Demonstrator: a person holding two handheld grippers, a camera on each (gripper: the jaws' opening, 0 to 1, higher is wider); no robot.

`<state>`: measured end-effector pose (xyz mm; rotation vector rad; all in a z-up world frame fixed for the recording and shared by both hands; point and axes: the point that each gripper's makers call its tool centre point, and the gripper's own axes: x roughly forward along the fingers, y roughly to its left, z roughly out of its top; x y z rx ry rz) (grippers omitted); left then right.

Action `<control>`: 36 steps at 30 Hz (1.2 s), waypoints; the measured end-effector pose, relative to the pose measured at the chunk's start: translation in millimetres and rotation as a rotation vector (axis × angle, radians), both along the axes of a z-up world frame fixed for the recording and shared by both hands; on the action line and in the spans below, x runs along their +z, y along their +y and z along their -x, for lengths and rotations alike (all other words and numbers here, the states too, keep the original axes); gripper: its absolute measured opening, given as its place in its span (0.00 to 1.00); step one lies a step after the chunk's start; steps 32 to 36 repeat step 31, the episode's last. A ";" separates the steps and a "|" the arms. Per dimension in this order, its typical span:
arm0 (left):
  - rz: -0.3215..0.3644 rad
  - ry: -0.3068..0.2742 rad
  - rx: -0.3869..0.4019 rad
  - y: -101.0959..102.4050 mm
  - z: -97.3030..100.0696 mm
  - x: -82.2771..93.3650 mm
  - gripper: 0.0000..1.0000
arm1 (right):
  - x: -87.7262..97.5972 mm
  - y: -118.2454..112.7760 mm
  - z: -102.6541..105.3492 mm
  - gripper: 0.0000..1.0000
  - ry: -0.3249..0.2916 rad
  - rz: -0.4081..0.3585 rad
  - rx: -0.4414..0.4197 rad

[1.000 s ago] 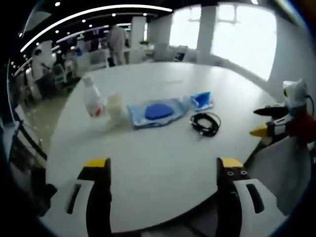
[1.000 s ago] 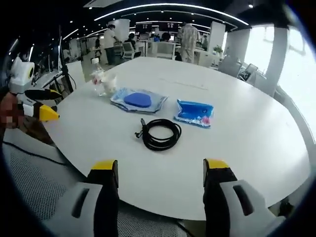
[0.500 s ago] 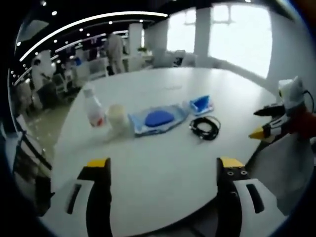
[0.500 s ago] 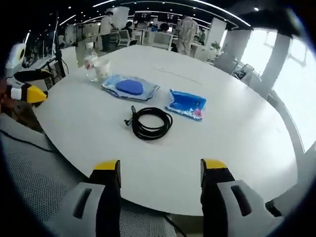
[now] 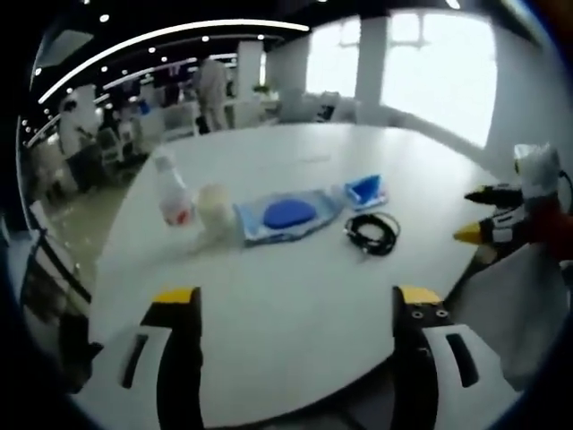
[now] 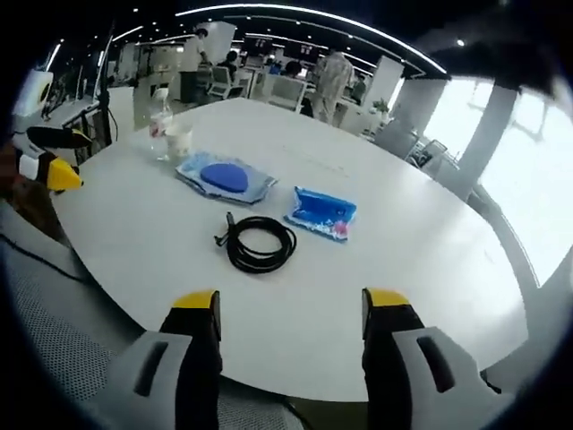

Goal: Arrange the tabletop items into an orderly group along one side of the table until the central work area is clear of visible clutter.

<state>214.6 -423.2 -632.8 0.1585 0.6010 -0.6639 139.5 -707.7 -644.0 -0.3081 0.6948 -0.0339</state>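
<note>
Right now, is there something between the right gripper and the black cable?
Nothing visible. Only bare white table lies between the open right gripper and the coiled black cable.

On the round table (image 6: 430, 251), a row: bottle (image 6: 160, 124) and cup (image 6: 179, 140) touching at the left end in the right gripper view, then a flat pouch (image 6: 224, 177) just beside, then a smaller packet (image 6: 320, 213) to its right. Nearer the table's edge, between pouch and packet, a coiled cable (image 6: 260, 245). Same order in the left gripper view: bottle (image 5: 172, 191), cup (image 5: 213, 209), pouch (image 5: 286, 215), packet (image 5: 366, 188), cable (image 5: 373, 232) in front.
</note>
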 end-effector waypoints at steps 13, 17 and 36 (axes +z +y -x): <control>-0.113 -0.112 -0.031 0.0 -2.4 7.2 0.83 | 14.4 -1.0 -4.2 0.59 -0.039 0.139 0.023; -0.129 -0.103 0.010 9.4 -5.3 5.2 0.83 | 16.1 0.7 -3.1 0.58 -0.037 0.165 0.037; -0.116 -0.101 -0.008 1.3 -3.1 5.8 0.82 | 22.1 -4.4 -0.7 0.57 -0.059 0.190 0.017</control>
